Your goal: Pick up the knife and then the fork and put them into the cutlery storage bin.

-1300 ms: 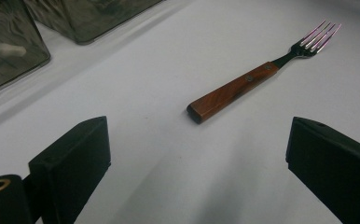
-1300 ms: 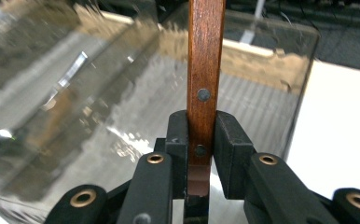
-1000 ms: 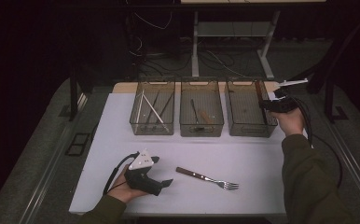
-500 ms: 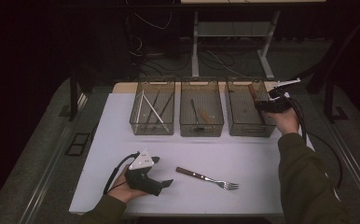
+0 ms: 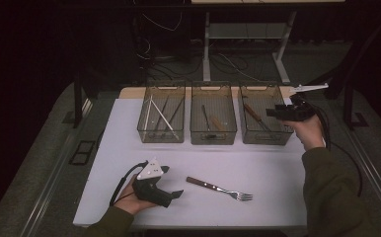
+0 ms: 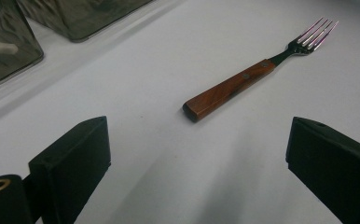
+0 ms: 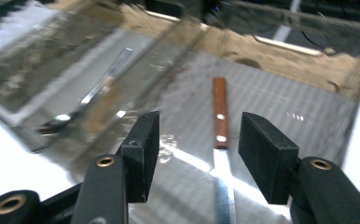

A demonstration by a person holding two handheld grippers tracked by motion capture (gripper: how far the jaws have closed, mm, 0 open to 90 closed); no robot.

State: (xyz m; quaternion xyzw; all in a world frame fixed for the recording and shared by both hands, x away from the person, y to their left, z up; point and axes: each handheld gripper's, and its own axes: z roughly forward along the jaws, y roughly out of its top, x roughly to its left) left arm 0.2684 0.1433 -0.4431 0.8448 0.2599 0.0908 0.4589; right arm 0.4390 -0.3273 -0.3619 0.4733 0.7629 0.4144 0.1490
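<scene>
The fork (image 5: 220, 188) lay flat on the white worktop (image 5: 277, 168), handle end toward the wide, empty jaws of the left gripper (image 5: 176, 193) (the nearer hand), while the right gripper (image 5: 270, 113), jaws just opening with nothing between them, hovered over the rightmost of 3 bins (image 5: 262, 139) in a dark room.

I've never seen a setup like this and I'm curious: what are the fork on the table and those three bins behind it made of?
The fork looks like polished steel at the tines, which glint, with a reddish-brown wooden handle showing grain and two small rivets. The three bins seem to be clear, smoke-tinted plastic: you see the cutlery through their walls, and they carry soft reflections. It could be acrylic; the look leaves that open.
</scene>
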